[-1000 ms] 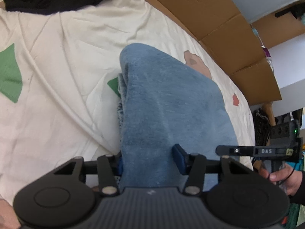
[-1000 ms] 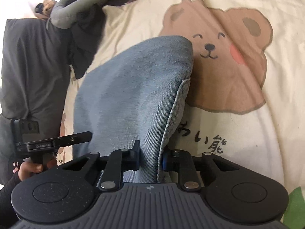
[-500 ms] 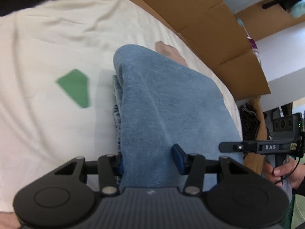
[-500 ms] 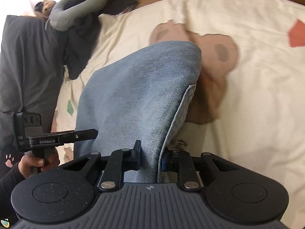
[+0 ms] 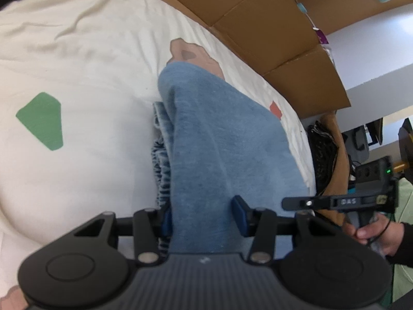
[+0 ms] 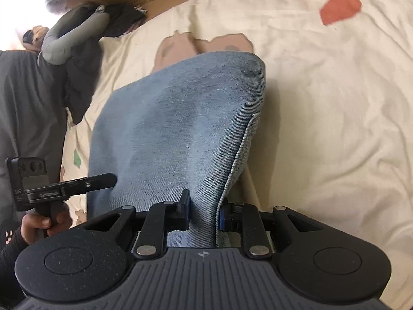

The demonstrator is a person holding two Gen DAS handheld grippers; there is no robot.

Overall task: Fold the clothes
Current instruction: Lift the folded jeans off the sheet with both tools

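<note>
Left claw (image 5: 204, 218): pads clamped on a thick bunch of the blue denim garment (image 5: 219, 149); the fabric fills the whole gap between my pads, so the spread is the cloth's bulk, not slack.
Right claw (image 6: 204, 213): pads pinched on a thinner stack, right at the garment's (image 6: 180, 129) side edge, where a paler inside face shows along the seam.
Why two grips: I judge that one claw at each near corner keeps the near edge taut, so the cloth hangs as one flat panel and not a twist.
Garment ahead of the claws: it slopes away and down from both grips; the far end is a rounded doubled edge, which looks like a fold already in it. Whether that far end touches the bedsheet or hangs just above, I cannot tell.
Left of my left claw: extra denim layers (image 5: 161, 155) with a striped look peek out beside the main panel, so the stack is not quite flush on that side.
Under and beyond: cream bedsheet (image 5: 85, 59) with a green patch (image 5: 41, 121), a red patch (image 6: 339, 6) and a brown bear print half hidden past the fold.
Far left of right claw: dark clothes pile (image 6: 33, 98).
Far side: cardboard (image 5: 258, 25) along the bed's edge.
Stage, my judgement: carried folded, either toward laying down or lifted for another fold.
</note>
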